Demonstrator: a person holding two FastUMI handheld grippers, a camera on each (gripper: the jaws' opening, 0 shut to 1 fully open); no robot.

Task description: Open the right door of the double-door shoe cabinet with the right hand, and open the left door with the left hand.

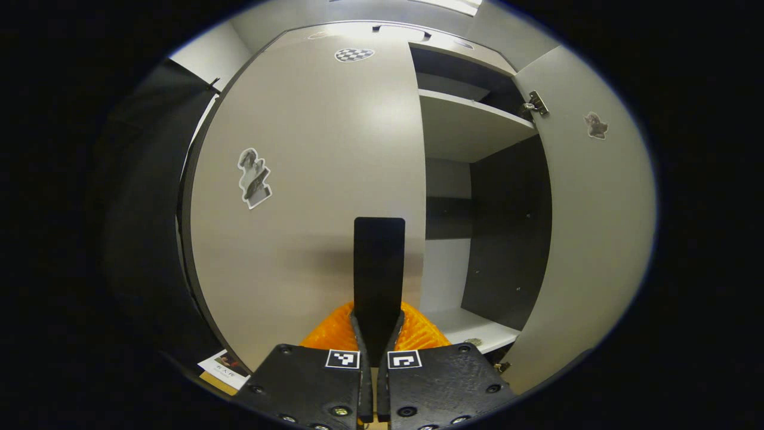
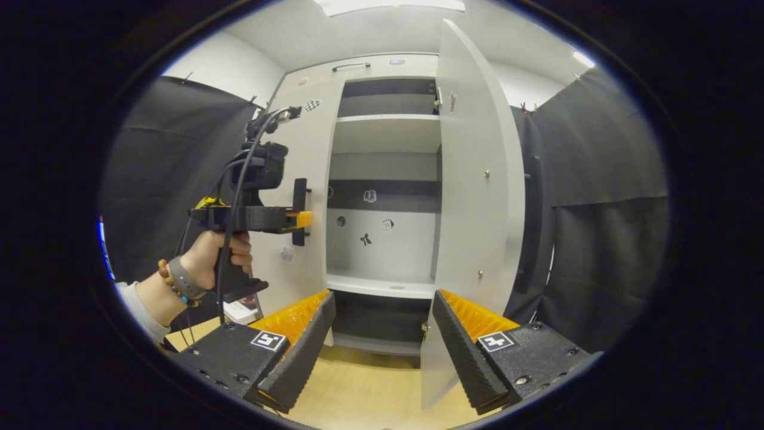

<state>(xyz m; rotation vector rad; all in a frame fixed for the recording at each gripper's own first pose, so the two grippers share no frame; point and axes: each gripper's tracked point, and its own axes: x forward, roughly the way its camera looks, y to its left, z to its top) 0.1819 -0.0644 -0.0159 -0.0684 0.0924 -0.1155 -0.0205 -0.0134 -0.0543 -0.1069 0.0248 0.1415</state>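
The grey shoe cabinet's left door (image 1: 310, 179) lies flat against the cabinet front. Its black vertical handle (image 1: 379, 269) stands between my left gripper's fingers, and my left gripper (image 1: 377, 319) is shut on the handle's lower part. The right door (image 1: 597, 227) is swung wide open, showing the shelves (image 1: 465, 119). In the right gripper view, my right gripper (image 2: 382, 298) is open with nothing between its fingers, a little in front of the open right door (image 2: 471, 179). A hand (image 2: 215, 257) holds the left gripper (image 2: 298, 220) on the handle (image 2: 300, 197) of the left door (image 2: 304, 149).
A light wooden floor (image 2: 370, 388) runs up to the cabinet's base. Black cloth walls (image 2: 597, 239) close in on both sides. A booklet (image 1: 222, 365) lies on the floor by the left door's lower corner. The open door's edge stands just right of my right gripper.
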